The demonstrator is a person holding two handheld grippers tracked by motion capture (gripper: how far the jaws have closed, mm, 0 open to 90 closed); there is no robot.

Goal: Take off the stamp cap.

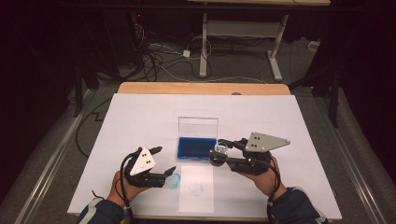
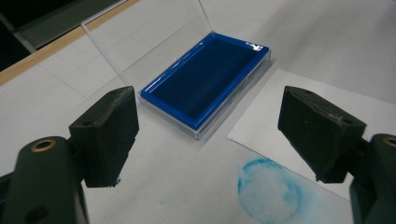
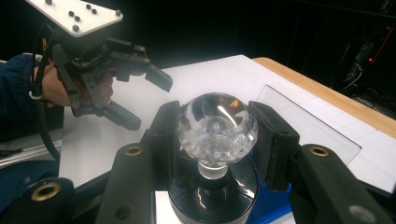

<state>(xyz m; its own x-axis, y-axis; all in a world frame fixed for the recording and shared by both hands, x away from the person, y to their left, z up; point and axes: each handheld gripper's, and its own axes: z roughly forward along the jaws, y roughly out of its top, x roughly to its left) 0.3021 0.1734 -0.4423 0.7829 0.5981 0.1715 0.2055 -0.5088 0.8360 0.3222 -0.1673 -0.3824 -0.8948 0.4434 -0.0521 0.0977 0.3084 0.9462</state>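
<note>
We see the right gripper [image 3: 215, 128] clamped on a faceted glass stamp [image 3: 215, 125] (dark round base below) over the blue ink pad [image 2: 205, 79]; the left gripper [image 2: 210, 135] gapes, empty.

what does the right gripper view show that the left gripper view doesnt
Right gripper view alone: the right gripper, its jaws shut on the faceted clear knob of a stamp with a dark round base, and the left gripper farther off with its jaws apart and nothing between them.

Left gripper view alone: the inside of the blue ink pad, a round blue print on a paper sheet.

Both: the white table cover and the ink pad's clear open lid.
</note>
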